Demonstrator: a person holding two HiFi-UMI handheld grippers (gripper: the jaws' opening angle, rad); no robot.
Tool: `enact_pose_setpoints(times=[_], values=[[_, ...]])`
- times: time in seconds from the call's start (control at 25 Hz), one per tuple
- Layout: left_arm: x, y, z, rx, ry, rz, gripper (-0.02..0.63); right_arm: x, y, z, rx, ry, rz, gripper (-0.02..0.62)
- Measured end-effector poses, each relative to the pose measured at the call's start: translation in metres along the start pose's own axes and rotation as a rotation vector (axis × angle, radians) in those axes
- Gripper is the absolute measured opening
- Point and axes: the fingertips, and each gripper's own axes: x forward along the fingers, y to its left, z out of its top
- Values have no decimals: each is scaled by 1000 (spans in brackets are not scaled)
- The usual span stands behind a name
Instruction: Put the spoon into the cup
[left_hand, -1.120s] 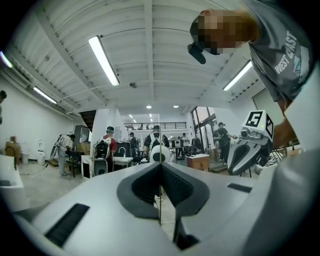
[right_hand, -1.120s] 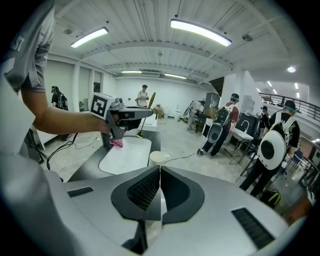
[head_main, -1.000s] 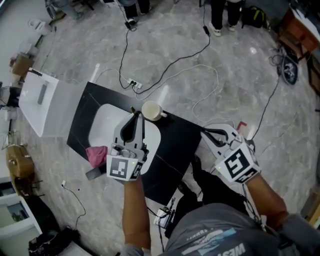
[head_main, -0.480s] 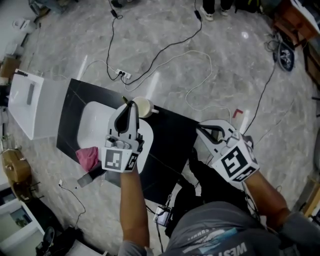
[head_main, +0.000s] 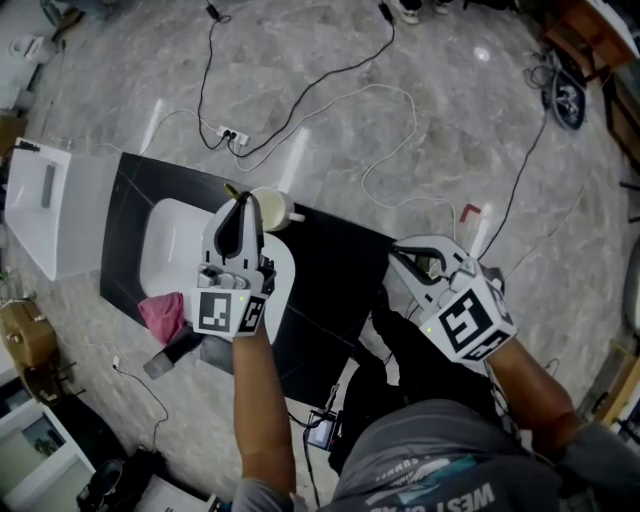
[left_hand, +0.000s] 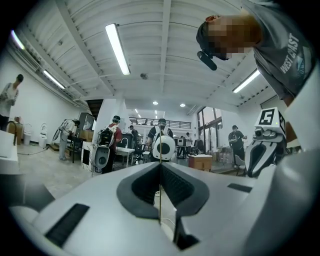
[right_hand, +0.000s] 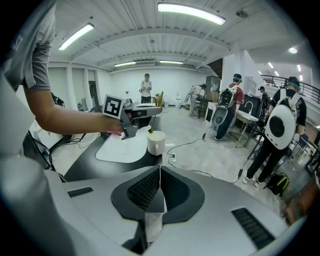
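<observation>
Biggest thing first: we're looking down at a grey marble floor (head_main: 470, 130) with black and white cables (head_main: 330, 85) snaking all over it. On it sits a low black table (head_main: 330, 290), and most of the table's left half is taken up by a white tray (head_main: 165, 245). Off the table's left end there's a white box-shaped thing (head_main: 45, 200); we can't tell what it is.

The left gripper (head_main: 242, 200) is out over the tray's far right corner, pointing away from us at the cup. In the left gripper view its jaws are pinched together on the spoon (left_hand: 160, 200), which shows up there as just a thin edge-on line running up between the pads. The right gripper (head_main: 397, 256) is well apart from all that, hanging off the table's right edge. Its jaws are closed flat against each other with nothing between them.

The white cup (head_main: 268, 208) stands upright on the black table just past the tray's far right corner, handle pointing right. From the right gripper view, the spoon's yellow-green end (right_hand: 149, 131) is right at the cup's (right_hand: 156, 142) near rim. We honestly can't tell whether it has dipped inside or is just over the lip.

The smaller stuff: a pink cloth (head_main: 160, 315) is bunched at the tray's near left corner, and a power strip (head_main: 232, 137) lies on the floor beyond the table.
</observation>
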Motion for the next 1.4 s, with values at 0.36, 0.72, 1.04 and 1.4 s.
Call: enact_pose_setpoints(times=[0.36,0.72,1.04,1.4], values=[[-4,1,-14,-9,19,11,6,4,5,-4,7,5,13,32],[-8,4,-20,-29,29,27,34,1,9,-11,14,15,12,32],[-13,2,-22,-34,37,28,31,-1,10,-13,32,11,-2,32],[-40,-16,23,3,9,31,29,-20,25,17,-14,-43,0,32]])
